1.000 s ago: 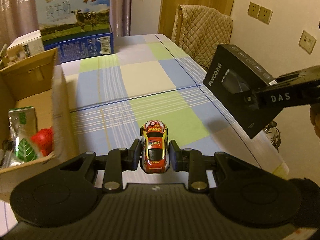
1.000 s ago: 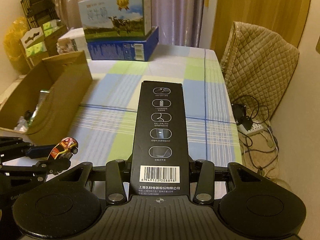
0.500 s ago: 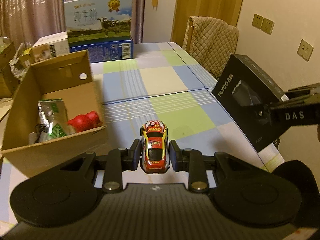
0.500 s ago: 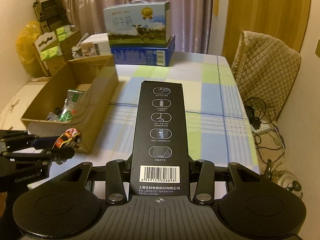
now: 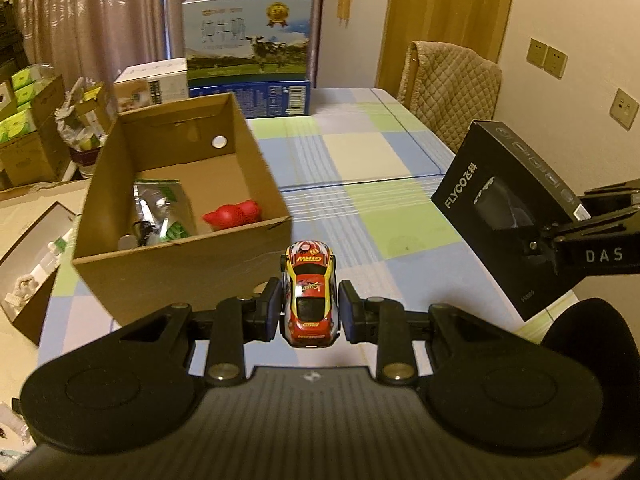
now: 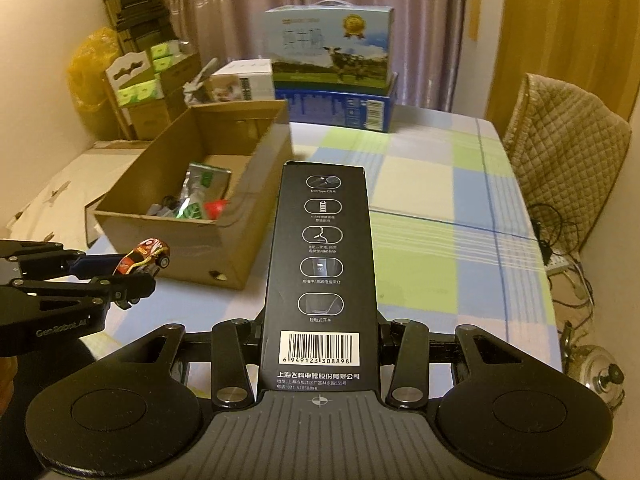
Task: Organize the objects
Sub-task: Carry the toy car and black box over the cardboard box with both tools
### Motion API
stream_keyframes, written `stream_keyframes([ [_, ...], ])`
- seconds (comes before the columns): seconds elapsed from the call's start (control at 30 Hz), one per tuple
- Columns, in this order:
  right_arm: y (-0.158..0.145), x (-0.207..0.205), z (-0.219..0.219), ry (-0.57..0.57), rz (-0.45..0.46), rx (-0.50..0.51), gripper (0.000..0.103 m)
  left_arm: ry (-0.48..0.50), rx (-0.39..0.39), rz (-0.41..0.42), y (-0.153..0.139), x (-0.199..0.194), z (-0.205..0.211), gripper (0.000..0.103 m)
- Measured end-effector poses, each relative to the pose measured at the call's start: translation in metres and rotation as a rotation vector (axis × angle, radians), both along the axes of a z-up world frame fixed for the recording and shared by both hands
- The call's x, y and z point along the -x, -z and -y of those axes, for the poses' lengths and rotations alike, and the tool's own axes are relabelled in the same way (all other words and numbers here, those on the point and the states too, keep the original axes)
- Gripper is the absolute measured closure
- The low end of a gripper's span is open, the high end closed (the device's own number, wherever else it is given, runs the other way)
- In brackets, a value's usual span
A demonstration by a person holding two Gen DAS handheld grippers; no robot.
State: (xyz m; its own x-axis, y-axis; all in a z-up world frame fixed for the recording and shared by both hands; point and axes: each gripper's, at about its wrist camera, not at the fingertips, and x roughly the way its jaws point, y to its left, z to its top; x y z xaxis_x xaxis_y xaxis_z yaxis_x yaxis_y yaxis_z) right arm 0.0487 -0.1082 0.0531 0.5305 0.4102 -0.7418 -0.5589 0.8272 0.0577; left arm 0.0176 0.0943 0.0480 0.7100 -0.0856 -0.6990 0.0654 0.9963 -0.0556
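Note:
My left gripper [image 5: 309, 308] is shut on a small red and yellow toy car [image 5: 309, 298], held in the air above the checked tablecloth, just right of the near corner of an open cardboard box [image 5: 180, 268]. The right wrist view shows the same toy car [image 6: 144, 258] in the left gripper [image 6: 134, 270] at the left. My right gripper [image 6: 320, 336] is shut on a long black FLYCO box [image 6: 322, 264], which points away over the table. That black box [image 5: 508, 208] hangs at the right of the left wrist view. Inside the cardboard box [image 6: 192, 236] lie a red toy [image 5: 232, 214] and a green-and-silver packet [image 5: 160, 208].
Milk cartons [image 5: 248, 64] and a white box [image 5: 152, 84] stand at the table's far end. A quilted chair [image 5: 452, 92] stands along the right edge. Cartons and a trolley [image 6: 136, 80] crowd the left wall. A kettle [image 6: 596, 372] and cables lie on the floor at right.
Both grippers have drawn back and slightly up with their loads still held. The cardboard box, at the left edge before, now lies fully in view ahead and to the left.

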Motion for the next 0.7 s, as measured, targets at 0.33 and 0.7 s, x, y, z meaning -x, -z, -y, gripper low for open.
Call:
stream_keyframes([
  [0.33,-0.003,0.007,-0.033,-0.064,0.007,-0.008,0.063,-0.063,-0.01,0.015,-0.01,0.009,-0.03,0.078],
  [0.7,-0.002,0.003,-0.076,-0.141,0.0,-0.027,0.063,-0.139,-0.033,0.001,-0.018,0.011,-0.065,0.078],
])
